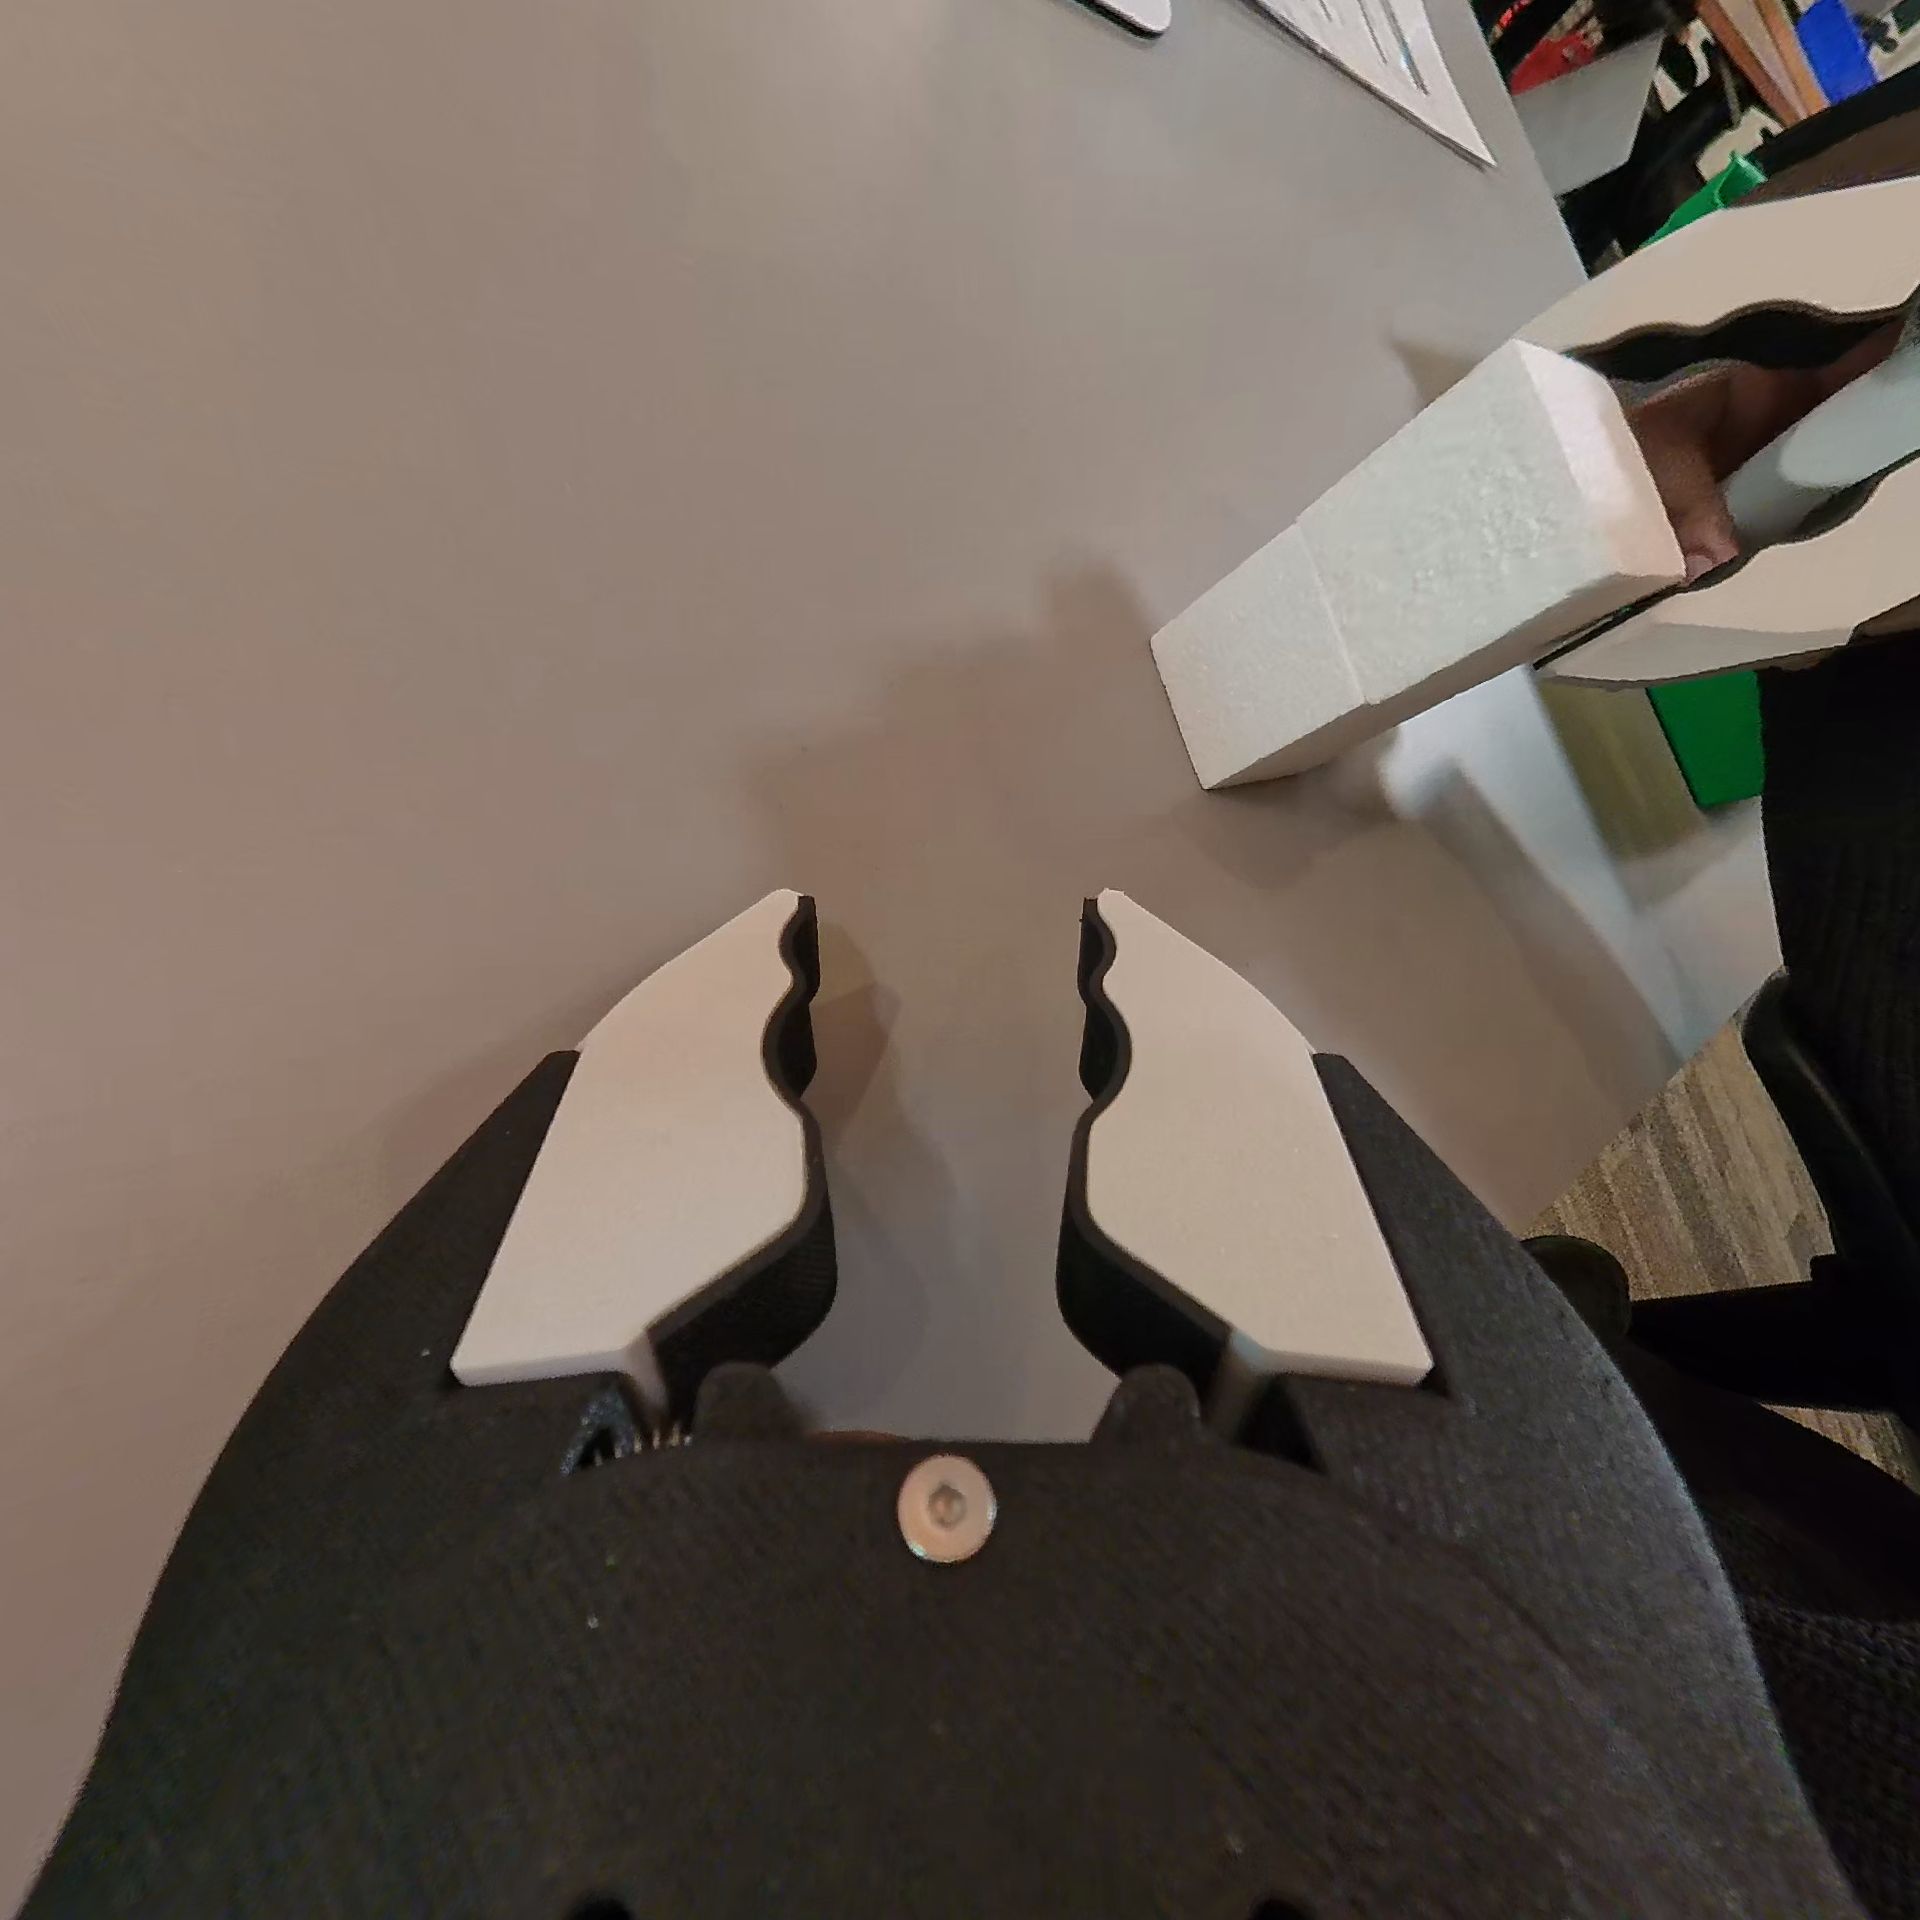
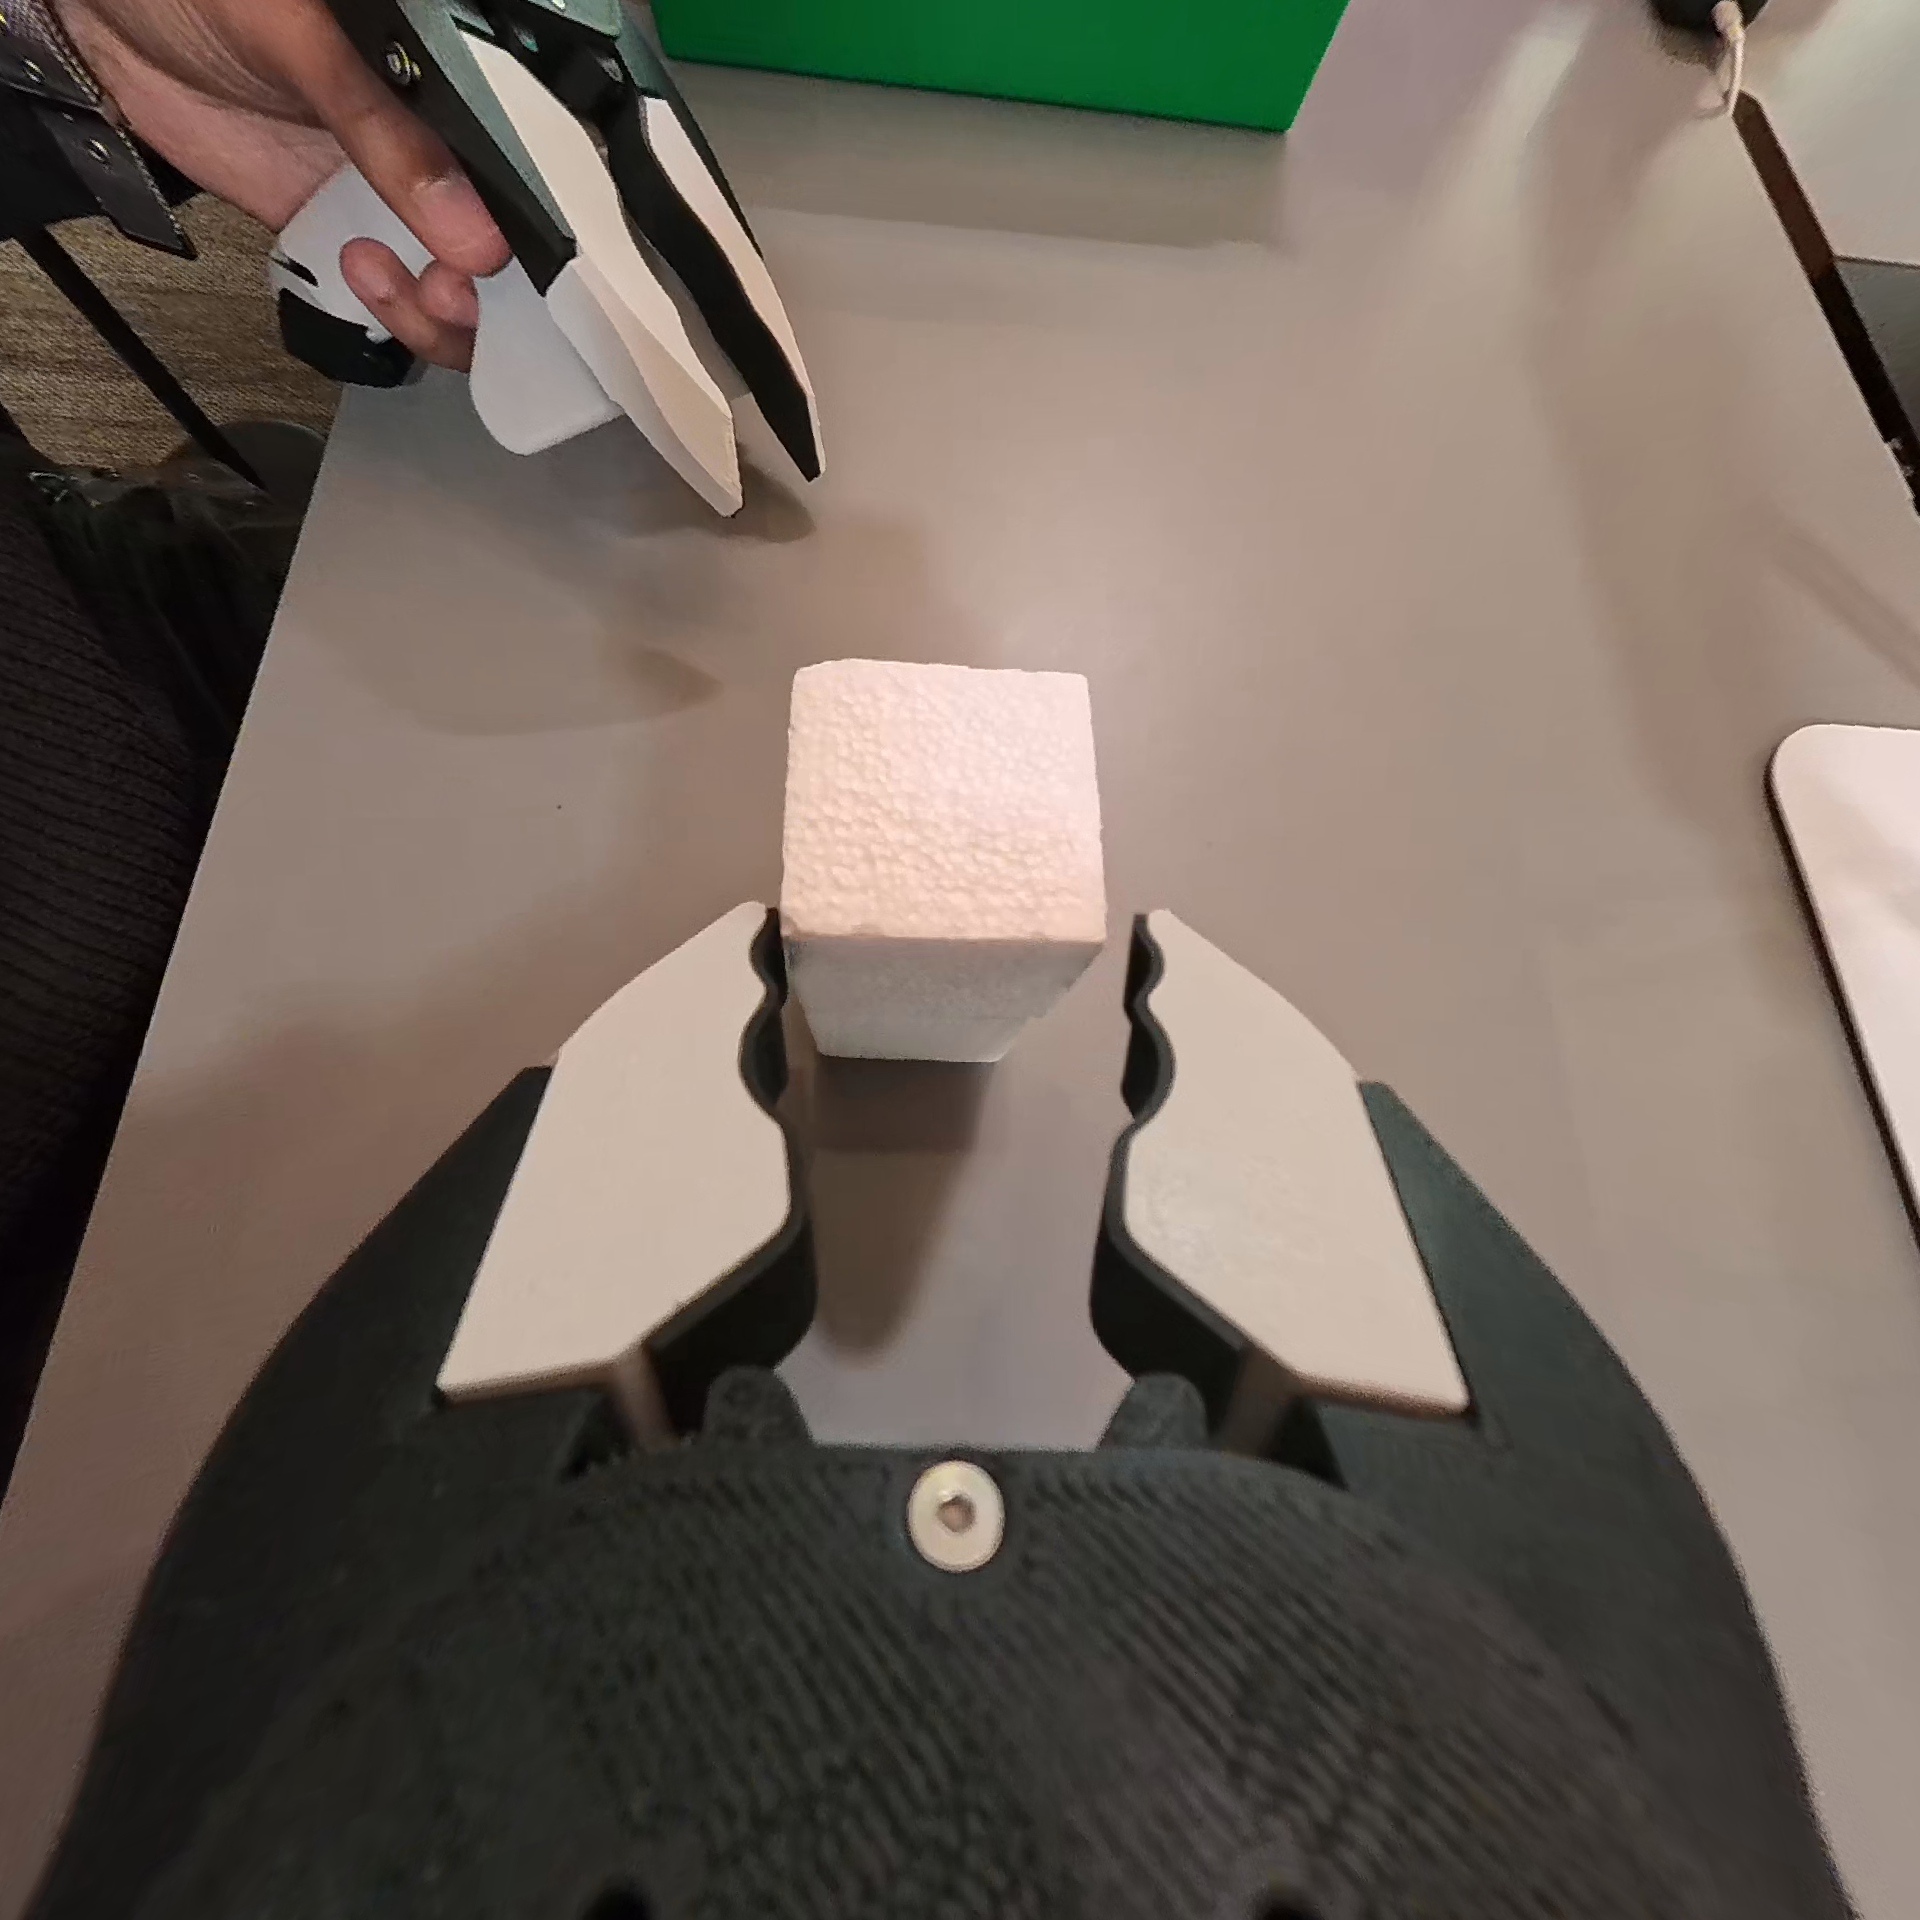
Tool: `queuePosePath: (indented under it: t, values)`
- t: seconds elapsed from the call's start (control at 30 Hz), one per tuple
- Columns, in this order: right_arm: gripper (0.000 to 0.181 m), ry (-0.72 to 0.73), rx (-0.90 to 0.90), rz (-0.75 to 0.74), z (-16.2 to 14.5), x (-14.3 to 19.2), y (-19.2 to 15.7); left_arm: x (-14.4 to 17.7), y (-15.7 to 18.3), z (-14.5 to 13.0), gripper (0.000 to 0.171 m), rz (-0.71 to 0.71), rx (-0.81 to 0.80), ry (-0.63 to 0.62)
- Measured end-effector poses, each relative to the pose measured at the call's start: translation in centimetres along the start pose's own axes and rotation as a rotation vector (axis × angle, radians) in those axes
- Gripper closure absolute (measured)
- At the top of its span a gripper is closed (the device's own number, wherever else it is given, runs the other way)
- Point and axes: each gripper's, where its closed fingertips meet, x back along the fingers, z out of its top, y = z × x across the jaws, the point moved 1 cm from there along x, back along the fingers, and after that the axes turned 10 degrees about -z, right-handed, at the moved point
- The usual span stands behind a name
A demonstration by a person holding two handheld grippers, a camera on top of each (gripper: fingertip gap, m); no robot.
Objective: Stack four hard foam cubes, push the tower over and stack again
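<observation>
While the left gripper [image 1: 948, 914] hangs over bare table [image 2: 1351, 520] with its jaws partly apart and nothing between them, the right gripper [image 2: 951, 925] is spread wide around a white foam block [image 2: 935, 800].

- Block stands on the surface, away from every corner, somewhat nearer the left edge in the right wrist view.
- Right gripper's left fingertip looks to be touching the block's side or just off it. The right fingertip stands clear with a visible gap, so there's no squeeze on it. Block is bearing on the table, not lifted.
- Left wrist view shows a seam across the foam [image 1: 1455, 551], so it reads as two pieces stacked. Could be one scored piece, can't tell. The right gripper's fingers straddle the upper part.
- Left gripper sits well apart from the block, toward the left edge, tips angled down just above the surface. A hand [image 2: 312, 156] grips its handle.

Count:
- grippers: 2
- foam column: 1 (possibly 2 pieces)
- green box [image 2: 987, 52]: 1, at the far edge
- white rounded board [image 2: 1860, 935]: 1, at the right edge
- printed sheet [image 1: 1382, 62]: 1, at the far end of the table in the left wrist view
</observation>
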Motion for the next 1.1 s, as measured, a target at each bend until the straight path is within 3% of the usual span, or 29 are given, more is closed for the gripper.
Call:
queuePosePath:
  t: [0.37,0.63,0.9,1.1]
  values:
    - [0.106,-0.011,-0.062,-0.004,0.1,1.2,0.0,0.1,0.0,0.1,0.122,0.003,-0.002,0.003]
    - [0.114,0.142,-0.204,-0.032,1.9,3.0,-0.4,0.0,0.2,0.2,0.122,0.003,-0.015,0.003]
    - [0.145,0.344,-0.460,-0.199,3.2,4.2,-2.3,-0.9,1.2,0.3,0.122,-0.019,-0.060,-0.011]
    - [0.161,0.238,-0.508,-0.378,1.0,3.5,-2.6,-2.6,2.7,0.5,0.122,-0.053,-0.126,-0.046]
